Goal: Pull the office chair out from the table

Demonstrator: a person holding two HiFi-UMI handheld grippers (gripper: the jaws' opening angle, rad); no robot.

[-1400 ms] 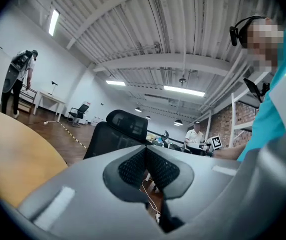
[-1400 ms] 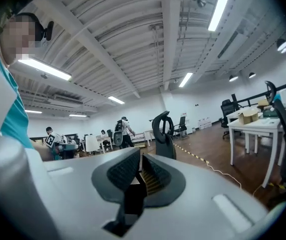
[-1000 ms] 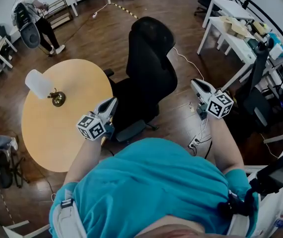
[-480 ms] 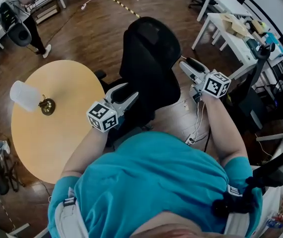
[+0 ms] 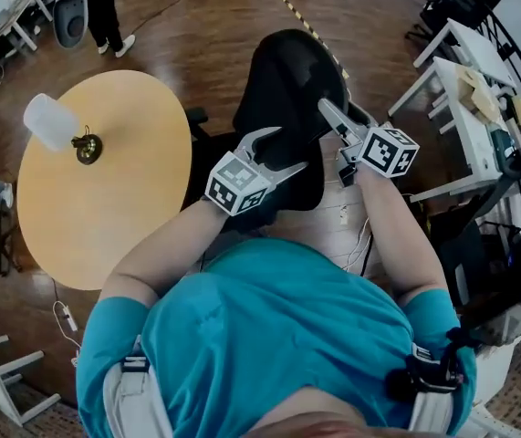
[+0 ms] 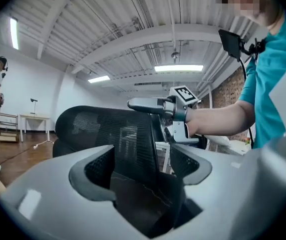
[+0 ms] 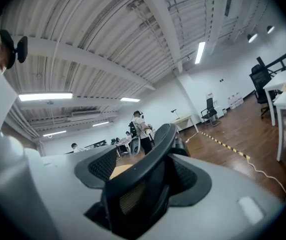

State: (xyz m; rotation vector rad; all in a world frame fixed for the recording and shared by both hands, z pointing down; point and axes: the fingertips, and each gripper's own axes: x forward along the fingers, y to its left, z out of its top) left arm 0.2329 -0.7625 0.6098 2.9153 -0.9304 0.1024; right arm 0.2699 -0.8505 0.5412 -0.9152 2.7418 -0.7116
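Left claw [image 5: 286,150] and right claw [image 5: 331,135], just opened wide, are being set around the office chair backrest [image 5: 287,76] at 12 o'clock; a slip-off's being risked by edge-only pinching.

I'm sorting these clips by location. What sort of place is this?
Probably an open-plan office or lab workspace: a black mesh office chair beside a round wooden table, white desks loaded with gear at one side, and strip lights on a bare ribbed ceiling.
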